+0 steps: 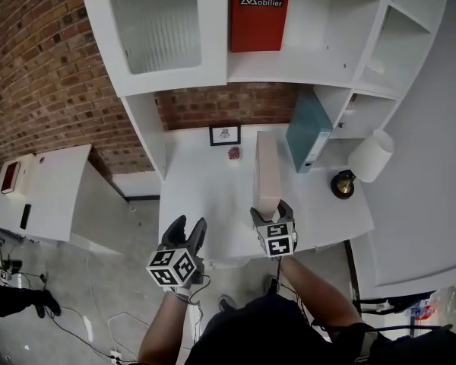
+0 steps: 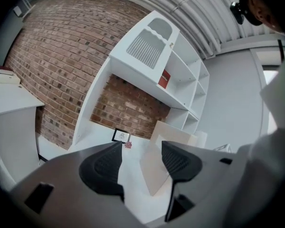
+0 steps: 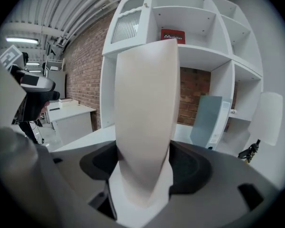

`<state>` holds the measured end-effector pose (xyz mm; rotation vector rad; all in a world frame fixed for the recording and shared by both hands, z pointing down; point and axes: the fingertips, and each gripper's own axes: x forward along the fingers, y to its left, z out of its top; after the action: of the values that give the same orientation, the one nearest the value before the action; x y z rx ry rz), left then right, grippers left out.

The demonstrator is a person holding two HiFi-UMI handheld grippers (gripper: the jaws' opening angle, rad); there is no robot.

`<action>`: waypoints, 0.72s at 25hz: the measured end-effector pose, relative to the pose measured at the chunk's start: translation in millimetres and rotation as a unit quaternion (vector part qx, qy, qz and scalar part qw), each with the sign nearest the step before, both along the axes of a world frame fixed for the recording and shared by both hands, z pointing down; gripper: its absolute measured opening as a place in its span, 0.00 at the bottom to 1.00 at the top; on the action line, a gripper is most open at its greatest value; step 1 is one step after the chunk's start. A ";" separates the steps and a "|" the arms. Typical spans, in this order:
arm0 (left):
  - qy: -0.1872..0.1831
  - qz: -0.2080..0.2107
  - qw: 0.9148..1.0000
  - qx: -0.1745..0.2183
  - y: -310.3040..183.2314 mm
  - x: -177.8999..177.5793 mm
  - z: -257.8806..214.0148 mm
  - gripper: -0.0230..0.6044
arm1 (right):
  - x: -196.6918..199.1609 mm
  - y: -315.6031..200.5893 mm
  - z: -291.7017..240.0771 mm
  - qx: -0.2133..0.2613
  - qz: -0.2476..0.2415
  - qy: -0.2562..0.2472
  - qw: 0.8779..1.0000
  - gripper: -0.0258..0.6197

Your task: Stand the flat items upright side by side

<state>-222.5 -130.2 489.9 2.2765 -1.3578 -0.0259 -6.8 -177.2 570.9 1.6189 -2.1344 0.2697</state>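
Observation:
A tall beige binder (image 1: pixel 267 169) stands upright on the white desk (image 1: pixel 205 196), its narrow end toward me. My right gripper (image 1: pixel 273 213) is shut on that near end, and in the right gripper view the binder (image 3: pixel 145 103) fills the gap between both pads. A teal binder (image 1: pixel 308 130) stands upright to its right, leaning on the shelf wall, a small gap away. My left gripper (image 1: pixel 188 230) hangs at the desk's front edge, open and holding nothing. Past its fingers in the left gripper view the beige binder (image 2: pixel 173 133) shows.
A red binder (image 1: pixel 258 14) stands on the upper shelf. A small picture frame (image 1: pixel 224 134) and a little red ornament (image 1: pixel 234 153) sit at the back of the desk. A white lamp (image 1: pixel 370 157) with a black base (image 1: pixel 342 184) stands at the right. A low white cabinet (image 1: pixel 53 188) is far left.

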 end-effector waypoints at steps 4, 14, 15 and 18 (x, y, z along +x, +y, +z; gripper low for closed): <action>0.004 0.002 1.000 -0.010 -10.7 13.4 8.5 0.45 | 37.2 -19.8 -0.3 -0.002 0.011 0.001 1.000 0.55; -0.003 -0.023 1.000 -0.020 -45.9 49.3 6.2 0.45 | 122.4 -81.1 3.1 -0.005 0.016 0.002 1.000 0.55; -0.005 -0.026 0.999 -0.022 -48.6 52.9 7.2 0.45 | 130.1 -88.4 3.9 -0.006 0.016 0.002 1.000 0.55; -0.012 -0.030 0.999 -0.030 -56.4 63.6 11.8 0.45 | 152.0 -111.6 5.4 -0.007 0.017 0.001 1.000 0.55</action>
<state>-158.8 -186.6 501.7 2.1924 -1.4214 0.0227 145.2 -288.8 576.2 1.6476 -2.1002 0.2938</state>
